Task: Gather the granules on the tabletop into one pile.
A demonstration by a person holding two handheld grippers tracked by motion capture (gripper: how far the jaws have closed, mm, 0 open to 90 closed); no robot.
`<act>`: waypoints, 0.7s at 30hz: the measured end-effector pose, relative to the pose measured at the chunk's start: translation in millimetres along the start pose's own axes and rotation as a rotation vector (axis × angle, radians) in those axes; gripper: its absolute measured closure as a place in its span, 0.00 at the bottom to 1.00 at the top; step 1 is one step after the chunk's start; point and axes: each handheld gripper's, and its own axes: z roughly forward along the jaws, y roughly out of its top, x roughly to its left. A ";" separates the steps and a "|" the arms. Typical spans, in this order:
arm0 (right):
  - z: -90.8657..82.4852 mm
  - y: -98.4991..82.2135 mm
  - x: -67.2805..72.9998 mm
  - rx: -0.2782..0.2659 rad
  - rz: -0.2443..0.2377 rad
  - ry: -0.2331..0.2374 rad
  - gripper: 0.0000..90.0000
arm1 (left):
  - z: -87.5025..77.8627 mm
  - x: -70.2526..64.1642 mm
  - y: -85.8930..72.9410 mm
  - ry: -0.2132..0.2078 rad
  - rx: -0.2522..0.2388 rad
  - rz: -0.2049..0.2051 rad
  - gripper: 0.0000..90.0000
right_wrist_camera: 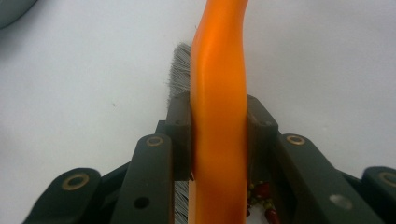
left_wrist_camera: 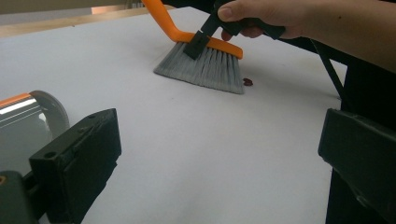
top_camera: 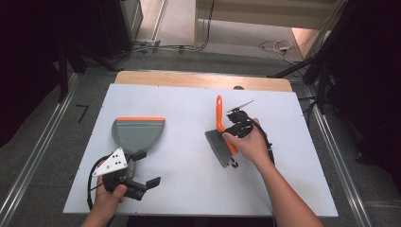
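The right gripper (top_camera: pixel 235 124) clamps an orange hand brush (top_camera: pixel 219 137) beside red crumbs (top_camera: pixel 234 164); the left gripper (top_camera: pixel 142 185), open, waits near the dustpan (top_camera: pixel 137 133). Sweeping dustpan-ward likely comes next.

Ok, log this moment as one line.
right claw: shut on orange-handled grey-bristled brush | left claw: open, beside grey plastic dustpan

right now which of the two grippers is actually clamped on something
The right gripper: its jaws pinch the brush by its orange handle. The left gripper is open, empty, beside the dustpan.
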 end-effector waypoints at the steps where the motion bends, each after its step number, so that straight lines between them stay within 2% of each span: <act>1: -0.1 -0.2 -0.9 -0.002 -0.001 0.001 0.75 | 0.1 0.0 0.0 -0.001 -0.002 0.000 0.00; 15: -3.5 -2.7 -8.8 -0.009 0.013 -0.005 0.75 | 0.4 -0.6 0.1 -0.001 -0.001 0.000 0.00; 21: -5.2 -4.2 -13.2 -0.014 0.034 -0.003 0.75 | 0.4 -0.6 0.0 0.000 0.002 0.000 0.00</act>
